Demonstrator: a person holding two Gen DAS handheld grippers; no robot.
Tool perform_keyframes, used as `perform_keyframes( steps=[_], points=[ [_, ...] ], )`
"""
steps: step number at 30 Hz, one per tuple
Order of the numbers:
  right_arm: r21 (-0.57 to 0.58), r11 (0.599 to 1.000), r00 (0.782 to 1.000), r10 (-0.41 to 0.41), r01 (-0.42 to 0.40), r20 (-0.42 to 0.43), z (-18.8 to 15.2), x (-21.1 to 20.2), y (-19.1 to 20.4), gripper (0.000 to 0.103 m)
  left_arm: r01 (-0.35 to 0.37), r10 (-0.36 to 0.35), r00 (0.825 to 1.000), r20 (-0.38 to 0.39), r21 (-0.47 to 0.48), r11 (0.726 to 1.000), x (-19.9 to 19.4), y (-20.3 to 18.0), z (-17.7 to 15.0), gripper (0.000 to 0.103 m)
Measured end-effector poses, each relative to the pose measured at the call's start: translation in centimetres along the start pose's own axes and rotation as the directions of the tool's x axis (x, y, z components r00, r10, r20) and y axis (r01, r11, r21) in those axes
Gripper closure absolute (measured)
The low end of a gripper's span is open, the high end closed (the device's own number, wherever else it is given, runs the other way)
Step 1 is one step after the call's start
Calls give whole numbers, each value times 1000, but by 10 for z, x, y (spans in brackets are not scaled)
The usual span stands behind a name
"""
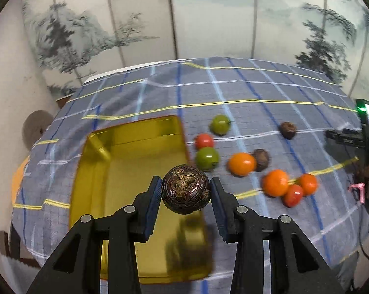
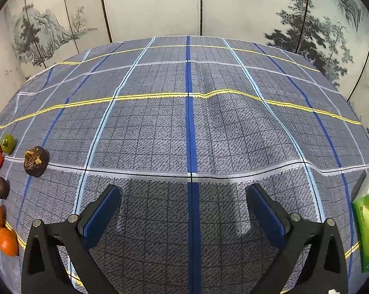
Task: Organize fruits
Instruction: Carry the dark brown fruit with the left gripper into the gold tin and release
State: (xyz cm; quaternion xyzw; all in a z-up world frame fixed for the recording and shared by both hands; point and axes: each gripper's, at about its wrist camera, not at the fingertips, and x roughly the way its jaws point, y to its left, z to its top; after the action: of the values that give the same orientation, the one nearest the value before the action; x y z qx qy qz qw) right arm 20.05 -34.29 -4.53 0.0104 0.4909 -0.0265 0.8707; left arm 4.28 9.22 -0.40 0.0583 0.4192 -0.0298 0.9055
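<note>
My left gripper (image 1: 186,189) is shut on a dark brown round fruit (image 1: 186,189) and holds it above the right edge of a yellow tray (image 1: 138,152). On the cloth to the right lie two green fruits (image 1: 220,124), red ones (image 1: 204,141), orange ones (image 1: 241,163) and two more brown fruits (image 1: 287,129). My right gripper (image 2: 183,204) is open and empty over bare cloth. In the right wrist view a brown fruit (image 2: 35,161), a green fruit (image 2: 7,143) and orange fruits (image 2: 7,242) sit at the far left edge.
A blue-grey checked cloth (image 2: 189,122) covers the table. A green packet (image 2: 367,223) lies at the right edge. The other gripper's body (image 1: 365,132) shows at the far right of the left wrist view. A painted folding screen (image 1: 184,12) stands behind.
</note>
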Motion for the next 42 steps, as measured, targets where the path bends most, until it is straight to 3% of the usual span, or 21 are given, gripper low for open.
perform_keyframes(
  steps=[7,17,42],
  points=[
    [-9,1000,1000,-13,13,-5,0,1,2,0,-85,84,995,-52,-19,996,31,33,1,62],
    [-9,1000,1000,-13,13,-5,0,1,3,0,-154,151,982,-110,-16,988,67,68,18,62],
    [-10,1000,1000,-14,14,-6,0,1,3,0,-197,192,949,-250,5,980,127,95,46,61]
  ],
)
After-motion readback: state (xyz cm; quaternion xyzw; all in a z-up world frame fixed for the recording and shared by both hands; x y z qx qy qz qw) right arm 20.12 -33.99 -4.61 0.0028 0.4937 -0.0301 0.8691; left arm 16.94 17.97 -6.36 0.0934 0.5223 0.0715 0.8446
